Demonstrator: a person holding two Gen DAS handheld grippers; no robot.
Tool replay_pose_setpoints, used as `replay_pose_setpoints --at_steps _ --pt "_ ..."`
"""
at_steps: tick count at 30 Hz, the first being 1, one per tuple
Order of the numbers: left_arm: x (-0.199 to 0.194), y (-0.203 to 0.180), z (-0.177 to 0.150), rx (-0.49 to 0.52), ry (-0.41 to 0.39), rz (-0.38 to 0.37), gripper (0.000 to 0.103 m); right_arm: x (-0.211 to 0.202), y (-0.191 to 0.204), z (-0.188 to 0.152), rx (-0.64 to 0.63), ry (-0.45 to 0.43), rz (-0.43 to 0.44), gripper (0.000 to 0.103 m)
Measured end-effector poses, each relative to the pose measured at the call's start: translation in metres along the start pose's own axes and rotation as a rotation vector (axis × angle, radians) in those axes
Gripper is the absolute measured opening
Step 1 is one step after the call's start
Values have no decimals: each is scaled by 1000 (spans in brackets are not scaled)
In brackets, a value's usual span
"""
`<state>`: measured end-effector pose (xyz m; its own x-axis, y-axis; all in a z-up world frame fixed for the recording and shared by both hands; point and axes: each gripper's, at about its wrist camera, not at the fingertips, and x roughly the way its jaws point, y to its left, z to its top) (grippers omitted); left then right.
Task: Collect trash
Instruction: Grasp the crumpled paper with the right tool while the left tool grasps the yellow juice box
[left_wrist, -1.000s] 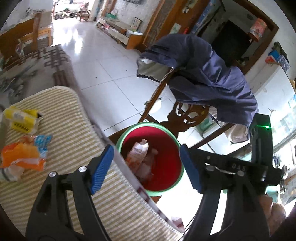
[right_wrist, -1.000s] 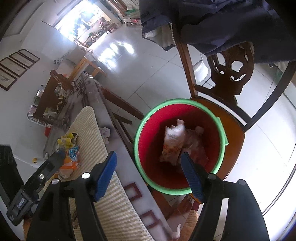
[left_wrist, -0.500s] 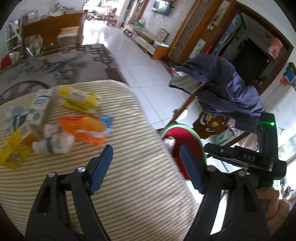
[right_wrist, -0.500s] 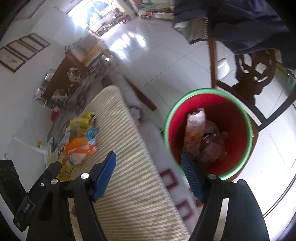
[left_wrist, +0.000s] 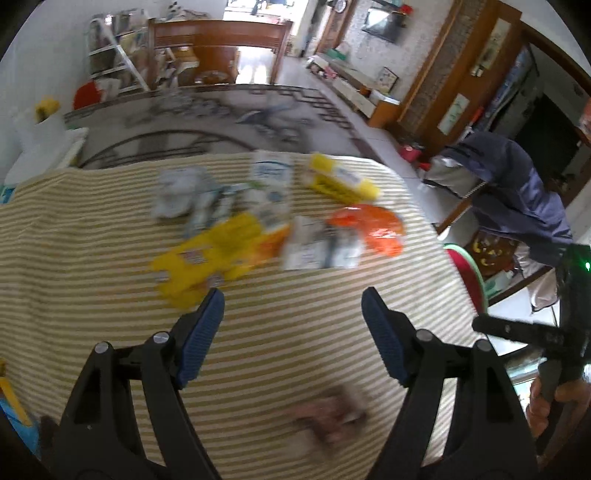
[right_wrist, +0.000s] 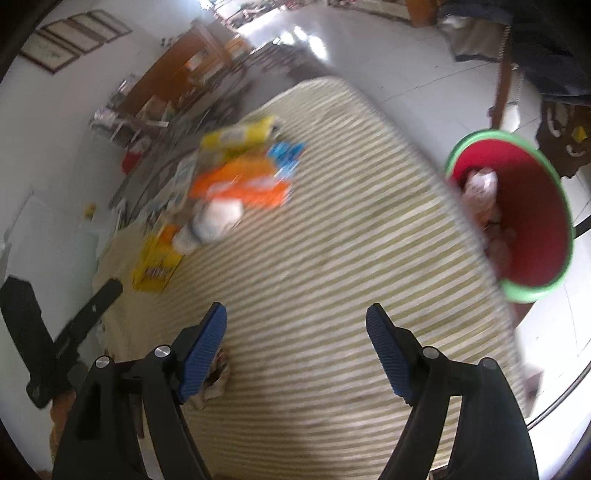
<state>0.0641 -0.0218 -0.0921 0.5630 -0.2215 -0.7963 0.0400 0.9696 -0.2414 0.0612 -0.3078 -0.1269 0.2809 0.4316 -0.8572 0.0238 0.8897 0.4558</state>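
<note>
Two hand-held grippers are hovering over a striped cloth (left_wrist: 92, 240) covering the counter, both with jaws spread wide and gripping nothing. The left hand-held gripper (left_wrist: 291, 336) is pointing toward a loose pile of trash lying on the cloth: from left to right, a crumpled grey wrapper (left_wrist: 177, 192), a yellow packet (left_wrist: 210, 254), a white carton (left_wrist: 269, 192), a yellow box (left_wrist: 340, 179) and an orange wrapper (left_wrist: 373, 227), all blurred. A brownish scrap (left_wrist: 328, 417) is lying on the cloth just beneath this gripper. The right hand-held gripper (right_wrist: 295, 347) is sitting above bare cloth, with the pile ahead to its left and a red bin (right_wrist: 532, 218) with a green rim standing off the counter's right edge, holding a few wrappers
</note>
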Motion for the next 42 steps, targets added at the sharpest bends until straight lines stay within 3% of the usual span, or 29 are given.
replay_pose_setpoints --at_steps 13,17,21,22,25,28,32,35,37,39,42 --pt "-26 109 -10 -145 -27 83 74 64 83 -52 -125 161 13 81" --pt "-29 116 -7 -123 -31 80 74 88 87 -62 -105 242 15 81" --pt "-12 98 1 -25 24 29 77 103 85 -71 -64 290 44 81" --pt "-8 94 3 -3 38 23 77 103 86 -72 -72 287 39 78" --pt "7 77 12 71 61 -10 77 99 93 -74 -102 266 43 48" --pt "27 65 22 145 82 5 77 89 97 -72 -119 221 31 32" --pt "61 54 32 251 153 53 76 81 90 -70 -98 183 19 30" --pt "80 55 30 273 208 81 58 78 82 -70 -67 175 25 31" --pt "77 57 26 277 200 76 54 77 78 -69 -54 173 33 33" --pt "70 61 22 256 205 52 40 73 72 -67 -44 169 34 39" --pt "58 67 14 198 199 56 38 68 70 -68 -41 159 30 50"
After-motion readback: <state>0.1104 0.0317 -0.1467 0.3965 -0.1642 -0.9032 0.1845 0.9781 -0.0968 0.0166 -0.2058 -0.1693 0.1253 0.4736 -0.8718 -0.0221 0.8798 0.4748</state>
